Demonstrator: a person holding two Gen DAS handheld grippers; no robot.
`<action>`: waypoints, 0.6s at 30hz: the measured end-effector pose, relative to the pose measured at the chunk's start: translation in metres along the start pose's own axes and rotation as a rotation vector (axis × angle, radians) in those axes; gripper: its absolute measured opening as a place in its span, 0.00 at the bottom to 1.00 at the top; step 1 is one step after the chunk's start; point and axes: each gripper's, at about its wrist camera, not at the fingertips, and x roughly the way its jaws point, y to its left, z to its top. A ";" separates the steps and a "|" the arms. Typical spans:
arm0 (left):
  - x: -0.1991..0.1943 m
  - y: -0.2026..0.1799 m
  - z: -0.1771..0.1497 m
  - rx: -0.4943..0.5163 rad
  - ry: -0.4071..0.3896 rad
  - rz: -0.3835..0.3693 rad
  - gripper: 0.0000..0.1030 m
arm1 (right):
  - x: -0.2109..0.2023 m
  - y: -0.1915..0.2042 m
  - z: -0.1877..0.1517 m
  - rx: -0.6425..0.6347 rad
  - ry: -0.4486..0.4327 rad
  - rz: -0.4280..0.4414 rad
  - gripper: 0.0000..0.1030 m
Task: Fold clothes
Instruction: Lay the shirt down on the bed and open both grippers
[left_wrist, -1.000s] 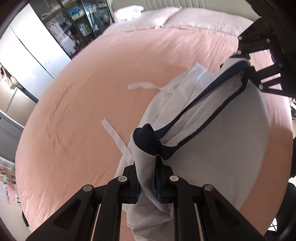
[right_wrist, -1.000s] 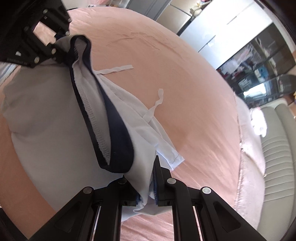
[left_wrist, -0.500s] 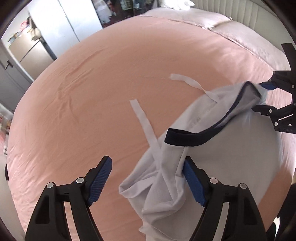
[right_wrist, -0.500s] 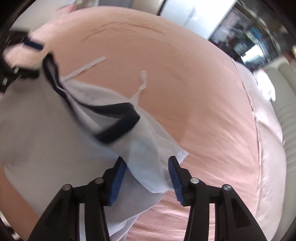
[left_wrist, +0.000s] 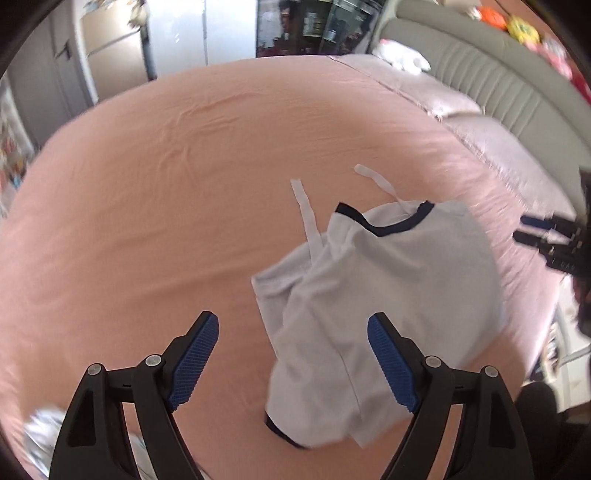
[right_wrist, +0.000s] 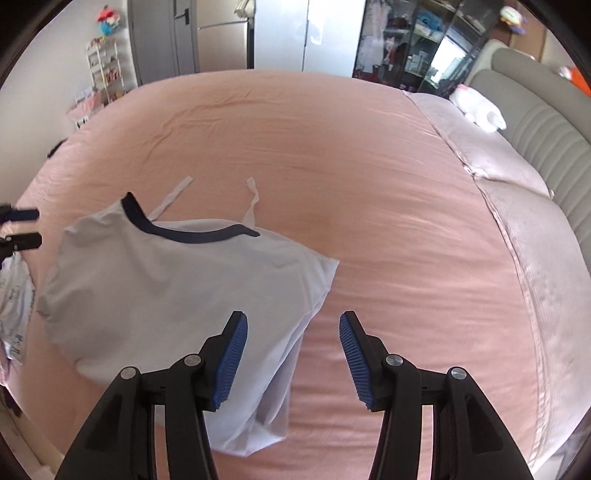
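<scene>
A pale blue garment (left_wrist: 388, 295) trimmed with a navy band (left_wrist: 384, 223) is seen lying loosely heaped on the pink bedsheet (left_wrist: 166, 221), released from both tools that a second ago were clamped on its waistband. The left gripper (left_wrist: 293, 363) is shown with its blue pads (left_wrist: 194, 363) spread wide and still opening, nothing pressed between them, the cloth lying beneath. The right gripper (right_wrist: 291, 360) is likewise parted, its pads (right_wrist: 231, 360) clear of the fabric under them. Two white ties (right_wrist: 173, 199) are laid out on the sheet beyond the navy band, where earlier they trailed from the lifted cloth. A grey headboard (right_wrist: 546, 122) is glimpsed at the bed's far right.
</scene>
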 end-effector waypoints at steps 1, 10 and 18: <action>-0.003 0.006 -0.006 -0.043 -0.005 -0.031 0.81 | -0.003 -0.001 -0.002 0.025 -0.011 0.008 0.50; -0.007 0.011 -0.047 -0.252 0.006 -0.086 0.84 | -0.002 0.023 -0.034 0.286 -0.094 0.150 0.66; 0.010 -0.024 -0.059 -0.248 0.081 -0.037 0.85 | 0.041 0.035 -0.055 0.402 -0.088 0.293 0.66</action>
